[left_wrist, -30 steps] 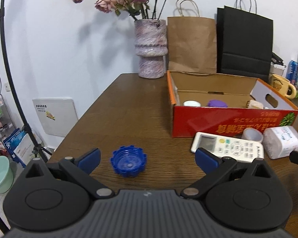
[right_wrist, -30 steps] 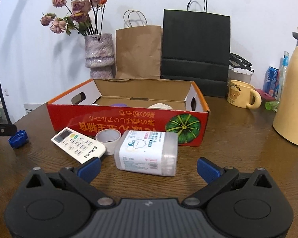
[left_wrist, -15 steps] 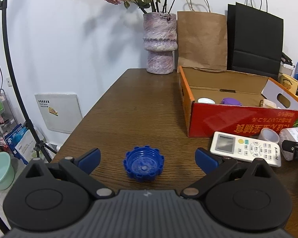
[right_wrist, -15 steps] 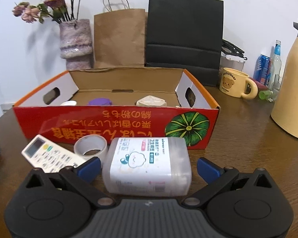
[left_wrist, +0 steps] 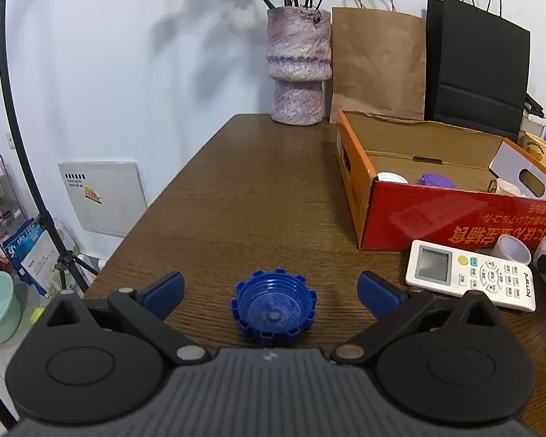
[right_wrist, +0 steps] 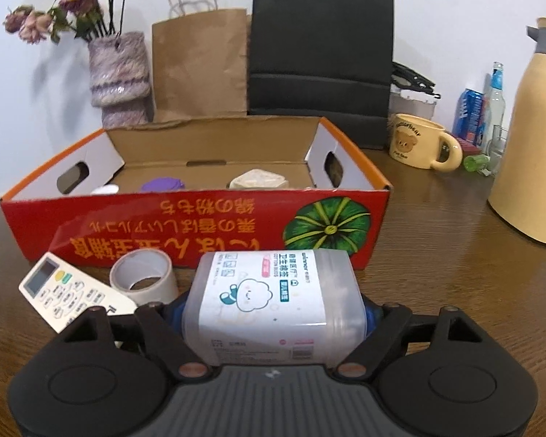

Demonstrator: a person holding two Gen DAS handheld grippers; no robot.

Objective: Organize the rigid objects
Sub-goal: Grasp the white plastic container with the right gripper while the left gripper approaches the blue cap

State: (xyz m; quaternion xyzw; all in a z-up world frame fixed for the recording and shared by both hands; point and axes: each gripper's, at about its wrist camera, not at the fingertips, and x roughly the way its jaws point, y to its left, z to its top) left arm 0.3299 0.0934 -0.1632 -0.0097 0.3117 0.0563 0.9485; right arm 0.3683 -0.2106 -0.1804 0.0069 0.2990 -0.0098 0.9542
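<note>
My right tool point(right_wrist: 273, 313) is closing, its blue pads at both ends of the cotton swab box point(right_wrist: 273, 306), which lies on its side on the worktop point(right_wrist: 436, 255). Pads look pressed against the box's end faces.

Just left of the box: tape roll point(right_wrist: 143, 276), then the remote point(right_wrist: 69, 291), both on the worktop and touching or nearly touching each other; I can't tell which.

Behind them sits the red cardboard box point(right_wrist: 200, 225), open top. Inside it I see a white lid point(right_wrist: 103, 190), a purple lid point(right_wrist: 162, 184) and a cream-coloured piece point(right_wrist: 258, 181).

Right of the cardboard box: bear mug point(right_wrist: 416, 145), cream thermos point(right_wrist: 527, 167).

My left tool point(left_wrist: 271, 289) is open wide. The blue cap point(left_wrist: 273, 307) sits between the pads, open side up on the worktop, with clear gaps both sides and no contact.

Further out in the left view: the remote lies at right, near the front corner of the cardboard box. The vase point(left_wrist: 298, 69) with dried flowers stands at the far edge, with a brown paper bag point(left_wrist: 378, 69) and a black paper bag point(left_wrist: 477, 73) against the wall behind the box.
</note>
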